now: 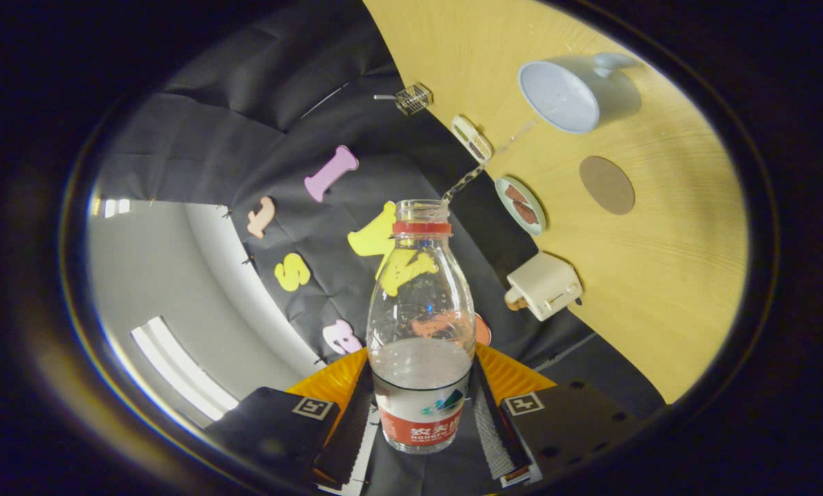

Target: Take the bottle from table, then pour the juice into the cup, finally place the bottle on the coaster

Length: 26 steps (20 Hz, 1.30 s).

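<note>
Fingers (422,413) are clamped on the bottle (420,324), one pressing each side of its lower body at the label — a firm two-sided hold. It is a clear plastic bottle with no cap, a red ring around its neck, and clear liquid filling roughly its lower third. A thin stream of liquid (484,162) leaves the open mouth and runs toward the cup (577,93), so the bottle is tipped for pouring and the whole scene appears rolled to one side.

Taking the cup as the landmark: it is a pale blue mug with a handle, standing on the light wooden counter (659,275), its opening turned toward the bottle. Near it on the counter lies the round brown coaster (606,184), bare on top and apart from the cup. Between the coaster and the bottle's mouth is a small plate (520,205) carrying brownish pieces. A smaller dish (472,138) sits close by the cup, near the counter's edge. Farther from the cup — past the plate — rests a cream-coloured boxy object (544,284). A small wire basket (413,98) hangs against the black cloth wall (267,89) beyond the counter.
</note>
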Each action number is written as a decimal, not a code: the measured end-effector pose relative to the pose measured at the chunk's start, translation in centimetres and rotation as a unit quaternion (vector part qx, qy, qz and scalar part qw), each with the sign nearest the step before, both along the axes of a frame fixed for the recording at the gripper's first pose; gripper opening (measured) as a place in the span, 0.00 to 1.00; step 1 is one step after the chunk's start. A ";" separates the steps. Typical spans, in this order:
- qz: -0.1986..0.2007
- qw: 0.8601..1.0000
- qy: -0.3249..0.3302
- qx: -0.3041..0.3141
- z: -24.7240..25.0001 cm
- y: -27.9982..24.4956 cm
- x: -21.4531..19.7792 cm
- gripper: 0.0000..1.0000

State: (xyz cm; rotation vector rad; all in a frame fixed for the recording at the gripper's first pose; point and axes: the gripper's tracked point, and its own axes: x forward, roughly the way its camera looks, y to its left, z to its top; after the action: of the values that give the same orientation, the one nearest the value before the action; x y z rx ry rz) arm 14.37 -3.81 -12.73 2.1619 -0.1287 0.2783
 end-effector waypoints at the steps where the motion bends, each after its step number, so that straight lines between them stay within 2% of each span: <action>1: -0.003 1.000 0.001 0.008 0.0 -0.4 0.1 0.75; 13: -0.012 0.998 -0.023 0.054 1.9 -1.7 -0.6 0.75; 26: -0.011 0.999 -0.051 0.007 4.4 -0.6 -1.0 0.75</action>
State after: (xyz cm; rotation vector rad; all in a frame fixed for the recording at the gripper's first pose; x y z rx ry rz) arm 13.34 -4.38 -8.33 2.1600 -0.2129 0.3755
